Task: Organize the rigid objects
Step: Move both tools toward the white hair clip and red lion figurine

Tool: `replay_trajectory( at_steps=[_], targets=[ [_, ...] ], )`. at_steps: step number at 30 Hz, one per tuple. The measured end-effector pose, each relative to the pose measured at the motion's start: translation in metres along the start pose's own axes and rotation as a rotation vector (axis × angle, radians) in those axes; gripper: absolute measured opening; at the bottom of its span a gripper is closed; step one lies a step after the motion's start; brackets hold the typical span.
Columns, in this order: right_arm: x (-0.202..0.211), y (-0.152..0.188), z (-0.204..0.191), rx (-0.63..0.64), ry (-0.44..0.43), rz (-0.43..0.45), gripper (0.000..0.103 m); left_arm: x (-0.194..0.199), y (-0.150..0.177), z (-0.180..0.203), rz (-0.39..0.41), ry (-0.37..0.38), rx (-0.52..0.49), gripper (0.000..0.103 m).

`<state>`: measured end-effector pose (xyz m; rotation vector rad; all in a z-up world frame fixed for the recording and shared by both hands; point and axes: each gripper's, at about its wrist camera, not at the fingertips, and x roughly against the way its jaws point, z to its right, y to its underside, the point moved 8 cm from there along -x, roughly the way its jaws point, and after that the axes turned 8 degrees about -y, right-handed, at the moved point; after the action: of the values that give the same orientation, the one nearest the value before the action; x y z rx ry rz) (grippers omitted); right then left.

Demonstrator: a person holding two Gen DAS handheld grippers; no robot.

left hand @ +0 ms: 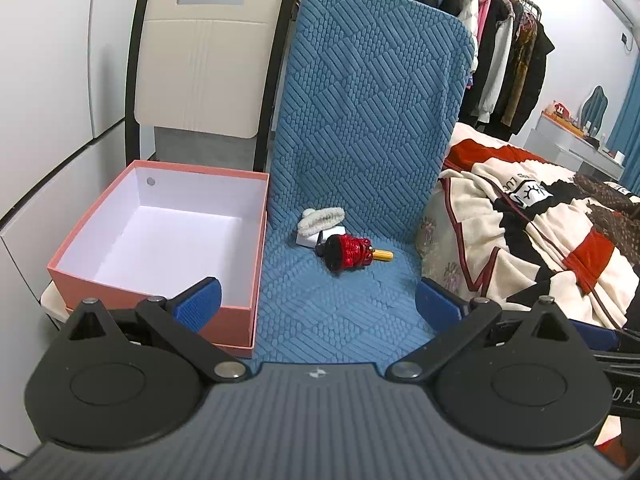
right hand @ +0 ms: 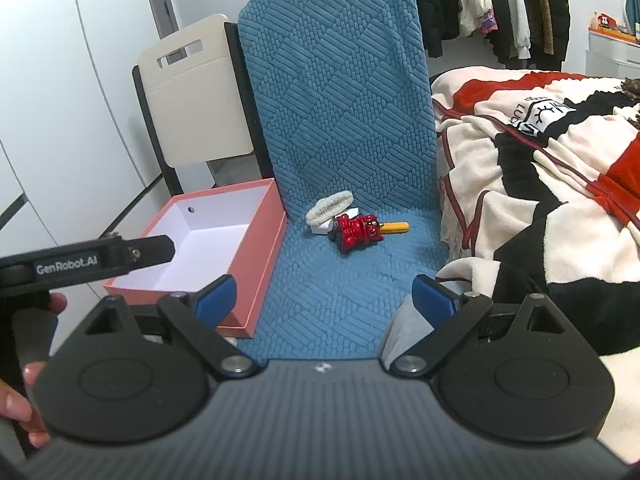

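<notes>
Nearest the lens in both wrist views, a dark ribbed gripper body fills the bottom of the frame, with two black linkage arms ending in blue-padded fingers. Left gripper [left hand: 318, 300]: fingers spread wide apart, holding nothing, hovering over the front of a blue quilted chair seat [left hand: 332, 312]. Right gripper [right hand: 324, 296]: fingers likewise wide apart and empty, over the same seat.

At the left of the left wrist view, a pink box [left hand: 160, 240] with a white interior stands open and empty on a cream chair [left hand: 208, 60], just beside the blue chair. In the right wrist view, lower left, the other gripper's black handle, labelled "GenRobot.AI", crosses in front of the box, with a person's fingertips [right hand: 16, 404] at the frame edge.

Centre of each view, at the back of the blue seat near the backrest, a small cluster of objects lies touching:
- a cream fuzzy hair clip [left hand: 323, 219], leaning on a white block [left hand: 308, 240];
- a red glossy figurine [left hand: 348, 252], on its side;
- a yellow stick [left hand: 383, 255], projecting to the figurine's right.

Right of the chair, a cream, red and black blanket [left hand: 540, 232] covers a bed. A clothes rack [left hand: 504, 48] occupies the upper right.
</notes>
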<state>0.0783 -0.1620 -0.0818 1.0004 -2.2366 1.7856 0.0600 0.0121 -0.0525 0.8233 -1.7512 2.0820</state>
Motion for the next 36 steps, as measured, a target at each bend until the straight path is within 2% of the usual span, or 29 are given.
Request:
replay_trajectory(
  at_steps=[6, 16, 23, 27, 36],
  targets=[
    [-0.006, 0.003, 0.001, -0.008, 0.014, -0.003, 0.096, -0.007, -0.001, -0.002, 0.009, 0.031, -0.007, 0.103],
    [-0.023, 0.011, 0.002, -0.027, 0.037, -0.006, 0.096, -0.035, 0.006, -0.004, 0.01, 0.039, -0.06, 0.103],
    [-0.036, 0.02, 0.007, -0.026, 0.06, -0.011, 0.096, -0.046, 0.011, -0.01, -0.007, 0.047, -0.031, 0.103],
    [-0.039, 0.022, 0.01, -0.036, 0.078, -0.018, 0.096, -0.046, 0.015, -0.014, 0.012, 0.039, 0.017, 0.103],
    [-0.047, 0.033, 0.016, -0.06, 0.074, -0.046, 0.096, -0.058, 0.025, -0.012, -0.037, 0.042, -0.005, 0.103]
  ],
)
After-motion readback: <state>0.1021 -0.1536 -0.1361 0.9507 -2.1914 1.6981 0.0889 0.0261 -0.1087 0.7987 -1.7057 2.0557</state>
